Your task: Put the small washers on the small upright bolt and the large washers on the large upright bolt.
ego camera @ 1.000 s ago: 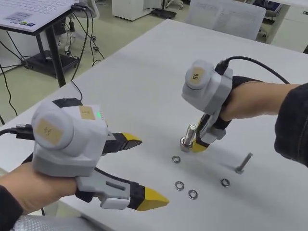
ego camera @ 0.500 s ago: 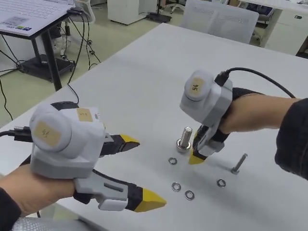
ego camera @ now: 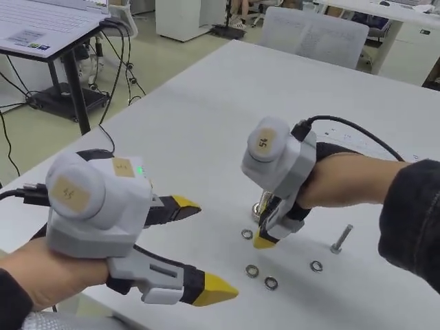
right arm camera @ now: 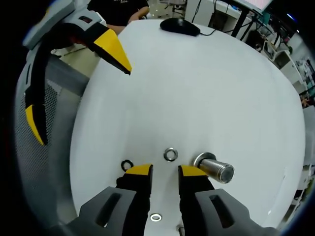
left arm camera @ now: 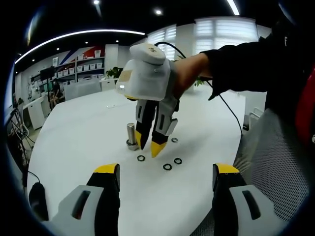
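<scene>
A: Left gripper (ego camera: 210,247)?
B: Spread wide, holding nothing, with yellow wedge tips above the smooth white table (ego camera: 206,103).
A: Washers (ego camera: 252,271)?
B: Four flat metal rings, lying loose on the table. The right gripper (ego camera: 263,240) is slightly parted and empty, beside the upright threaded large bolt (right arm camera: 214,169).
A: Small bolt (ego camera: 341,238)?
B: Lying flat, rightmost.

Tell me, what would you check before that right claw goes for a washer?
1. Right claw open and empty: ok.
2. Large bolt standing upright: ok.
3. Small bolt upright: cannot tell, it looks slanted.
4. Washers lying flat, apart from each other: ok.
5. Which washers are small, which large: cannot tell.
6. Left claw open, away from the bolts: ok.
</scene>
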